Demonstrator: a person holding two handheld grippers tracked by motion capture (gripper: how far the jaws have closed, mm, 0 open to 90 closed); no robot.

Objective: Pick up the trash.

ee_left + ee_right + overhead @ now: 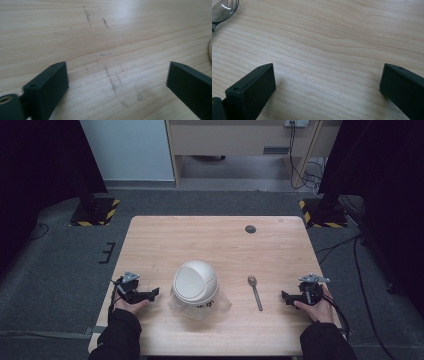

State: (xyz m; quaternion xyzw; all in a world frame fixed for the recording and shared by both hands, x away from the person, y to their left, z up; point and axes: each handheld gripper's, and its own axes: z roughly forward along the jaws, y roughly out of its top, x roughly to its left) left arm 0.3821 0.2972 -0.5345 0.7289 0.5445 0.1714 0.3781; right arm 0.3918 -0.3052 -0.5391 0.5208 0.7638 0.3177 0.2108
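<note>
A white domed container [195,281] sits inside a clear plastic bag [200,306] at the middle front of the wooden table [215,240]. A metal spork [255,291] lies to its right; its tined head [223,8] shows at the top left of the right gripper view. My left gripper [152,293] rests on the table left of the container, jaws wide apart over bare scuffed wood [110,75]. My right gripper [285,296] rests right of the spork, open too, nothing between its jaws.
A small dark round grommet [250,229] is set in the table near its far edge. Beyond the table lie grey floor, black stands with yellow-striped bases [95,210], and cables [360,285] on the right.
</note>
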